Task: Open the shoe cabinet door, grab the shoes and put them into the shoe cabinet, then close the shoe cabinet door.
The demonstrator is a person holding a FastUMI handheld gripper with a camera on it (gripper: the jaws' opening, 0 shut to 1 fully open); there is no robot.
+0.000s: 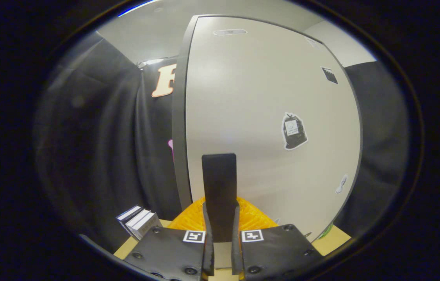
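- Gripping the door handle [220,183] is where I am right now: the gripper [220,230] has its two fingers pinched on the dark upright bar, one on each side, so it's clamped on the handle, not free.
- Shoe cabinet door [266,117] is the landmark. It's a big pale panel w/ a dark frame edge, standing right behind the handle and facing me; the handle sits low on it, a bit toward its left edge.
- Stickers on the door: a bag-shaped one to the right of the handle and higher, a small dark one near the door's upper right, a pale oval near its top (can't read any, too small).
- Orange ribbed thing [249,218] sits below the handle, just in front of the door's foot. Can't tell what it is, and I can't say it's the shoes; I see no shoes for sure.
- Small striped boxes [138,220] lie left of the door, low, on the tan surface [331,242].
- Step, as I judge it: door-handling. Door looks shut or nearly so, so prob the opening pull, though the closing step can't be ruled out from this alone.
- Next move, if opening: keep the pinch firm, pull back along the hinge arc, no twisting.
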